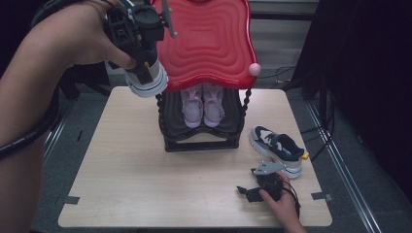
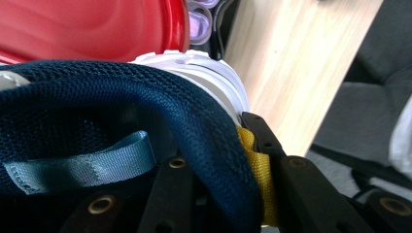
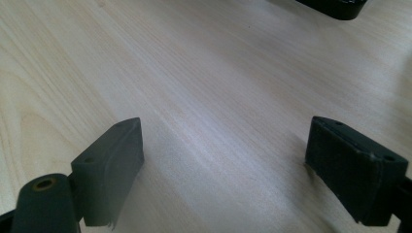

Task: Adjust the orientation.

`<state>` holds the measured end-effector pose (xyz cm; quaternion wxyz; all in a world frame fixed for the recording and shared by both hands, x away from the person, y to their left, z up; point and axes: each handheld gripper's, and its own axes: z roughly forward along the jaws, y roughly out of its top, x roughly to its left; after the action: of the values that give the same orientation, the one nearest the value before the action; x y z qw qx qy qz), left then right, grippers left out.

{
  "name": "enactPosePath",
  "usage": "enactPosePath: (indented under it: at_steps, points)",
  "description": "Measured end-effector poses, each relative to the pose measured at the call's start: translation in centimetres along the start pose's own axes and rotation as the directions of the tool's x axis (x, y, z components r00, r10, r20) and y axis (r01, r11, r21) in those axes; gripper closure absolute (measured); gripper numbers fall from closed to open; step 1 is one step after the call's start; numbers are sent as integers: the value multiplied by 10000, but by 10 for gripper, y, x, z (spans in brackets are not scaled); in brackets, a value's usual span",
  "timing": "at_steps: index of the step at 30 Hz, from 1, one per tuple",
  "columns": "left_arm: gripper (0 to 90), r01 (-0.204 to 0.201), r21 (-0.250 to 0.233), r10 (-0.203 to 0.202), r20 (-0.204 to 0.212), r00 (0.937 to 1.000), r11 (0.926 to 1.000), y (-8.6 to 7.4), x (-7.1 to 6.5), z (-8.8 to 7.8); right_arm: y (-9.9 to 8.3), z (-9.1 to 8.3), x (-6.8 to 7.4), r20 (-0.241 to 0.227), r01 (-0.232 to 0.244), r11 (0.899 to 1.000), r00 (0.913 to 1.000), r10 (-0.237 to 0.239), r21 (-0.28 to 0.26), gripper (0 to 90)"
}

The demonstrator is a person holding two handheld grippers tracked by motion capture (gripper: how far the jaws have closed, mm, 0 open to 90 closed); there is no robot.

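High view: in the upper left of the frame the person's left hand [image 1: 73,36] holds the left tool [image 1: 138,36] well above the surface [image 1: 136,170], and that tool is pinching a navy sneaker [image 1: 148,77] with a white sole, which hangs off the surface at the left edge of the red top shelf [image 1: 209,39] of a black rack [image 1: 201,131]. On the rack's lower tier, at the centre of the frame, sits 1 pair of pink shoes [image 1: 202,104], toes toward the camera. At the right of the frame a second navy and white sneaker [image 1: 279,148] lies on the surface, just beside the rack's right foot. In the lower right, the right hand [image 1: 282,206] rests the right tool [image 1: 252,191] low on the surface, near that second sneaker and apart from it. In the left gripper view, the navy sneaker's mesh collar [image 2: 145,107] crosses the frame between the 2 black jaws at the bottom, with a yellow heel tab [image 2: 255,170] pressed against the right jaw and a light blue pull loop [image 2: 82,167] at the lower left; the red shelf sits in the upper left. In the right gripper view, the 2 jaws stand spread wide apart over bare wood grain [image 3: 204,97], with nothing between them.
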<state>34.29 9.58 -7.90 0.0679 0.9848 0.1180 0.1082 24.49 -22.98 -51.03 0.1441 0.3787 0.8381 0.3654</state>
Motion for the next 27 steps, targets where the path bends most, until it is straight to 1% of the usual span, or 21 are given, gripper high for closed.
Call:
enactPosePath:
  at_steps: [2, 3, 6, 7, 9, 11, 14, 17, 18, 21, 23, 24, 25, 26, 27]
  points:
    - [757, -220, 51, 221, -155, 9996, 9997, 4, -1, -1, 0, 0, 0, 2, 3, 10000, 10000, -3, -1, 132]
    - [757, -215, 15, 215, -201, 9996, 9998, 5, -1, -2, 0, 0, 0, 0, 3, 10000, 10000, -3, -2, 132]
    - [757, -503, 36, 504, -280, 9983, 9987, 11, -2, -3, 0, 0, 0, 0, 3, 10000, 10000, -3, -1, 132]
    - [757, -519, 61, 521, -372, 9979, 9986, 13, -3, -3, 0, 0, 0, 0, 2, 10000, 10000, -2, -3, 132]
    - [757, -786, 101, 790, -543, 9954, 9969, 17, -3, -4, 0, 0, 0, 1, 1, 10000, 10000, -1, -4, 132]
    - [757, -885, 118, 891, -635, 9940, 9960, 21, -3, -4, 0, 0, 0, 1, 1, 10000, 10000, -1, 0, 132]
    - [757, -1151, 156, 1160, -850, 9896, 9932, 27, -2, -4, 0, 0, 0, -1, 0, 10000, 10000, 0, 1, 132]
    - [757, -1282, 170, 1292, -982, 9867, 9916, 32, 0, -2, 0, 0, 0, 1, 2, 10000, 10000, -2, 0, 132]
    - [756, -1262, 104, 1266, -1029, 9866, 9920, 33, 0, -1, 0, 0, 0, -1, 0, 10000, 10000, 0, 1, 132]
    - [756, -1492, 130, 1497, -1193, 9815, 9887, 38, 3, 1, 0, 0, 0, -1, 0, 10000, 10000, 0, 0, 132]
    - [756, -1491, 22, 1481, -1312, 9802, 9888, 42, 3, 5, 0, 0, 0, 0, 2, 10000, 10000, -2, -1, 132]
    - [756, -1628, 166, 1636, -1305, 9779, 9865, 44, 5, 5, 0, 0, 0, 2, 2, 10000, 10000, -2, -2, 132]
    - [755, -1593, 66, 1587, -1371, 9778, 9872, 46, 5, 7, 0, 0, 0, 0, 1, 10000, 10000, -1, -3, 132]
    - [755, -1650, 39, 1639, -1423, 9762, 9863, 48, 6, 8, 0, 0, 0, 1, 3, 10000, 10000, -3, -2, 132]
    - [755, -1671, 61, 1663, -1397, 9761, 9859, 50, 7, 9, 0, 0, 0, 0, 0, 10000, 10000, 0, -3, 132]
